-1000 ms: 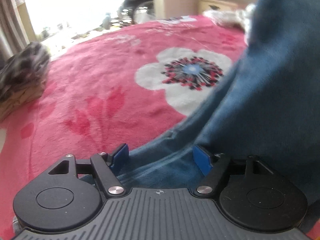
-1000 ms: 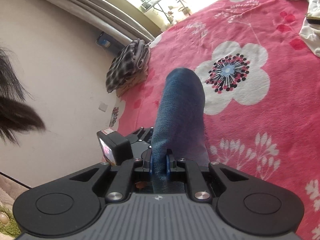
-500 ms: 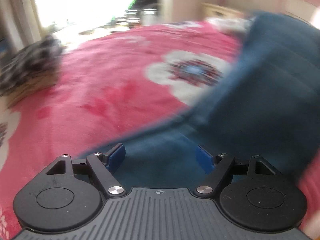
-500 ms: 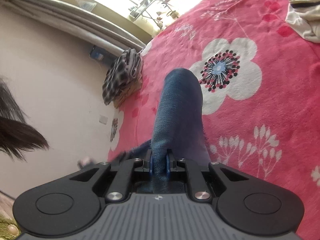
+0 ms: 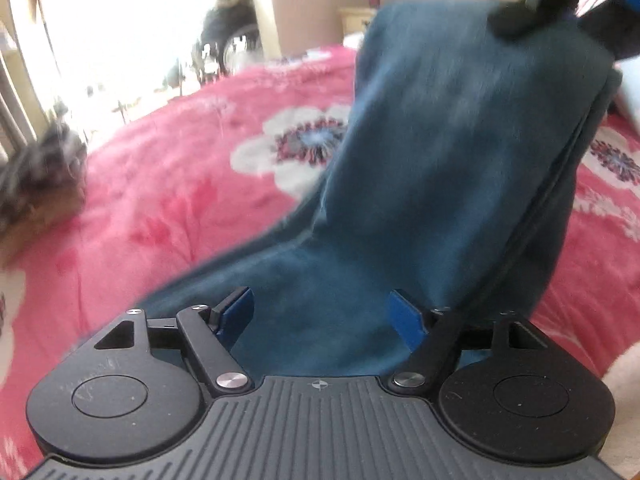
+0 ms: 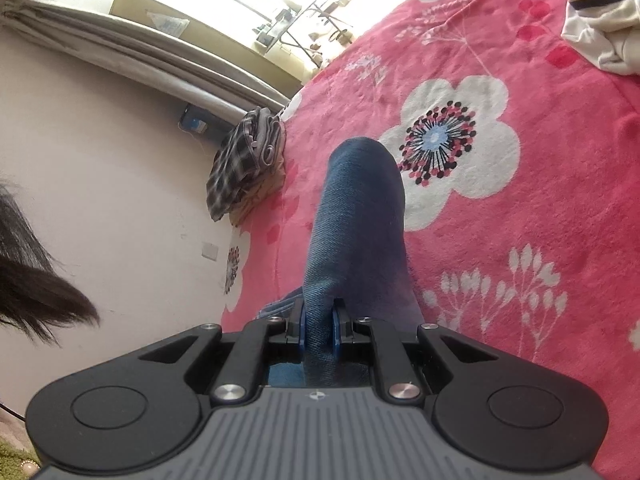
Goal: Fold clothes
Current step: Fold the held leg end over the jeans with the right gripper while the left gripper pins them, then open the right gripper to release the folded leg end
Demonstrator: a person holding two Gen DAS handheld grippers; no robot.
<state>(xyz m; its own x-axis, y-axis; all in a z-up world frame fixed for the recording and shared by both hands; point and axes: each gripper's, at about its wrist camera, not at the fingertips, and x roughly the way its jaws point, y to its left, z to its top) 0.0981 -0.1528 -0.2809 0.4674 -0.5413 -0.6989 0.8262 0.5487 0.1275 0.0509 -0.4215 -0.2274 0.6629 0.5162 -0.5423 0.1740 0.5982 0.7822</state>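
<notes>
A pair of blue jeans point(image 5: 440, 160) hangs in a tall fold over the pink flowered bedspread point(image 5: 160, 200). My right gripper point(image 6: 320, 320) is shut on a thick fold of the jeans point(image 6: 360, 208), which arch away from it down to the bed. In the left wrist view, that gripper's dark body sits at the top right, on the raised edge. My left gripper point(image 5: 324, 316) is low over the denim that lies on the bed. Its jaws are closing, still wide apart, with the cloth between and under the blue pads point(image 5: 404, 320) but not pinched.
A folded stack of plaid clothes point(image 6: 240, 168) sits at the bed's edge by the wall point(image 6: 100, 200). A crumpled white garment point(image 6: 600, 20) lies at the far right of the bedspread point(image 6: 520, 240). A person's dark hair point(image 6: 32, 280) shows at the left.
The left gripper has moved across the bed, and the raised jeans now fill more of its view. Its jaws have narrowed a little. The right gripper keeps its grip and has rolled slightly.
</notes>
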